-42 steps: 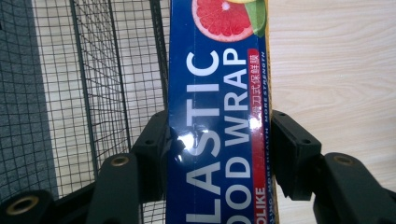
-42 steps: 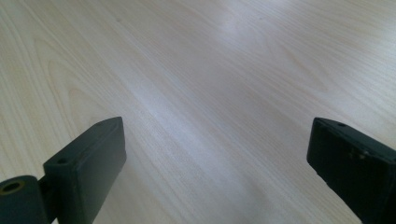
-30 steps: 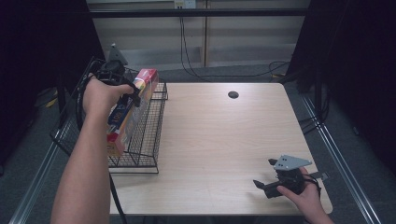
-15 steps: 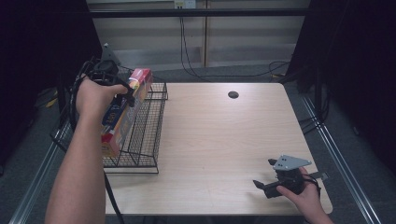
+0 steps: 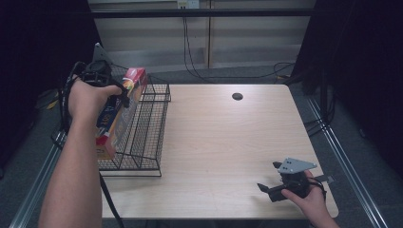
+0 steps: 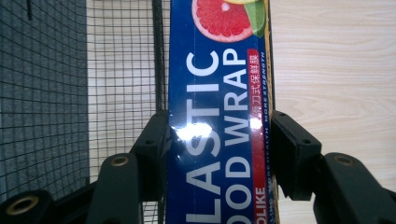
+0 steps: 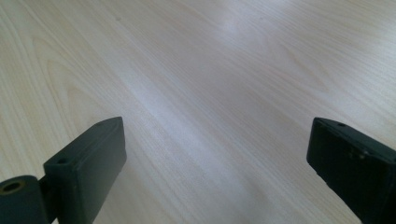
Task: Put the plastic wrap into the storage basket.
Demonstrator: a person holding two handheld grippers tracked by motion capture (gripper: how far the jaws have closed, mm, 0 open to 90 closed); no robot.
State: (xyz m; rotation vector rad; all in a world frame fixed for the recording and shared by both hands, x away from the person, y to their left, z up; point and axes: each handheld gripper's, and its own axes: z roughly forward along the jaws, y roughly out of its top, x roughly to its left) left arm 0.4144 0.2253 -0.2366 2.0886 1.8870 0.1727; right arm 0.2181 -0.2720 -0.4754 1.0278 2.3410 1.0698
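A long blue plastic wrap box (image 5: 119, 111) with a red end and a grapefruit picture hangs lengthwise over the left side of the black wire rack (image 5: 142, 130). My left gripper (image 5: 114, 97) is shut on the plastic wrap box (image 6: 219, 112), one jaw on each long side, and the rack's mesh (image 6: 121, 70) lies beneath it. Near the table's front right corner, my right gripper (image 5: 268, 183) rests low over the wood, held by a hand. Its jaws stand wide open with nothing between them, my right gripper (image 7: 217, 154) looking along bare tabletop.
The light wooden table (image 5: 228, 142) has a small dark round hole (image 5: 237, 96) near its far edge. Metal floor rails (image 5: 342, 152) run along both sides of the table. Cables (image 5: 190, 52) hang at the back wall.
My left hand has carried the plastic wrap box slightly left and toward the person, along the rack's left side. The right gripper has stayed where it was.
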